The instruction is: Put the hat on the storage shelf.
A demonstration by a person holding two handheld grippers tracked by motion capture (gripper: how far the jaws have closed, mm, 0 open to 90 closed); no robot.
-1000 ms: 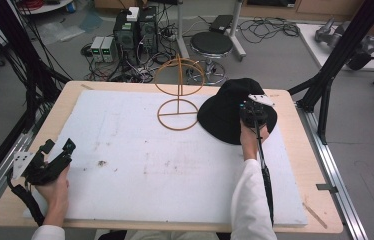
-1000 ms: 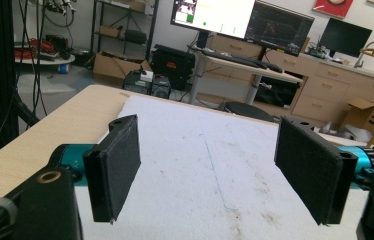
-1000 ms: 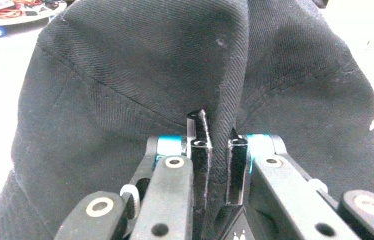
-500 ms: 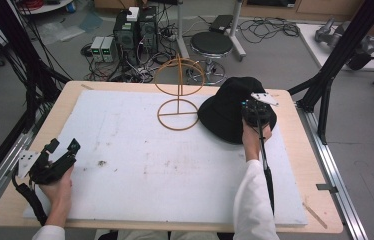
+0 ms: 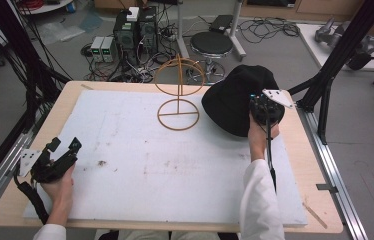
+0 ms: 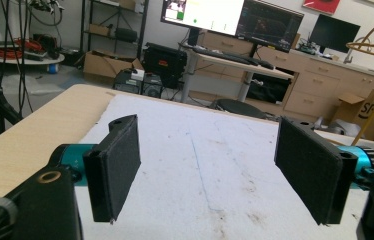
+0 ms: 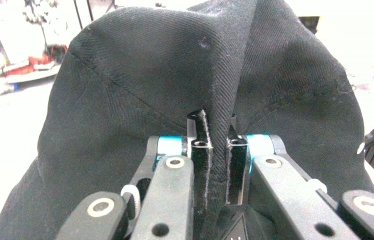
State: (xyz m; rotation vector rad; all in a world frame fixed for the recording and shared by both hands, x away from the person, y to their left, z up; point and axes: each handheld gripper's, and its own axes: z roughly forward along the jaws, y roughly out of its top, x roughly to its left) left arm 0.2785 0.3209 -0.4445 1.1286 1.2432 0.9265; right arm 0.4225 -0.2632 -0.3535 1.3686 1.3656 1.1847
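Fingers (image 7: 202, 150) of right gripper (image 7: 218, 145) clamped on a fold of black hat (image 7: 140, 90), held up by table's (image 5: 75, 97) far right corner. Left gripper (image 5: 64, 148) spread wide, gripping nothing, near left edge. Wire stand (image 5: 178, 95) beside hat, far edge.

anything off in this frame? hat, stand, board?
Nothing broken or spilled. The black hat is pinched into a fold by the right gripper and hangs bunched beside the wire stand, not on it. The white board carries brown smudges. The left gripper is open.
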